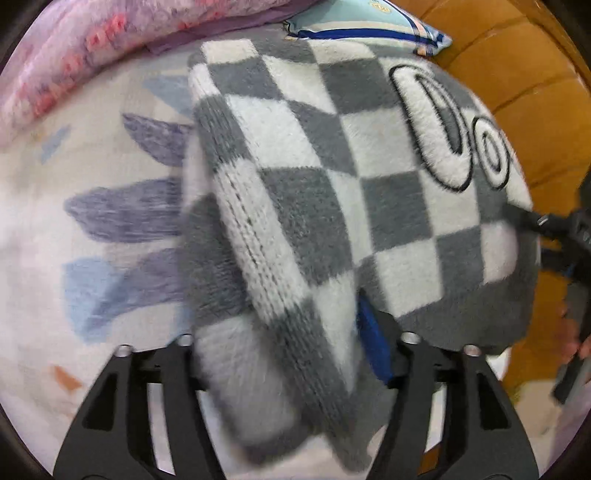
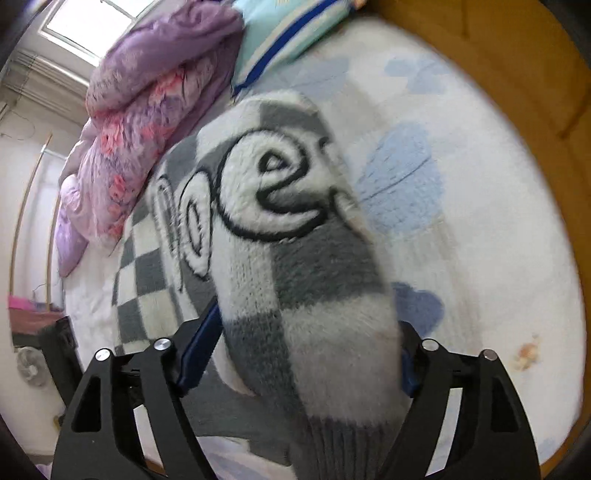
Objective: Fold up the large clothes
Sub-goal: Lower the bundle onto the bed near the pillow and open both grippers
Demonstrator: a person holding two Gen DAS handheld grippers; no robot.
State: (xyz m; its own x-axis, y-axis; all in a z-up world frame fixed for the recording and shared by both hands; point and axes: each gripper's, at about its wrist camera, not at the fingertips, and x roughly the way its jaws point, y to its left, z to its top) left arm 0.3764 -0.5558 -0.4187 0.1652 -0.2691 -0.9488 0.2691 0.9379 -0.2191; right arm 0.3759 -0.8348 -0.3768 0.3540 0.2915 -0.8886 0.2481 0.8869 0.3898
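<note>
A fluffy grey-and-white checked sweater (image 1: 314,166) with big black-outlined letters lies on the bed. A folded, thick part of it runs back between the fingers of my left gripper (image 1: 280,339), which points steeply down at it with its jaws wide. In the right wrist view the sweater (image 2: 280,206) shows its lettered part, and a bulky fold with a ribbed hem sits between the blue pads of my right gripper (image 2: 306,332). There the jaws also stand wide, and the fabric rests loosely between them rather than being pinched.
The bed sheet (image 1: 92,166) is white with blue and purple leaf prints. A rolled purple-pink quilt (image 2: 147,110) and a light blue pillow (image 2: 280,33) lie at the head of the bed. Orange wooden bed framing (image 2: 498,55) borders the mattress. A hand (image 1: 572,336) holds black gear at the right.
</note>
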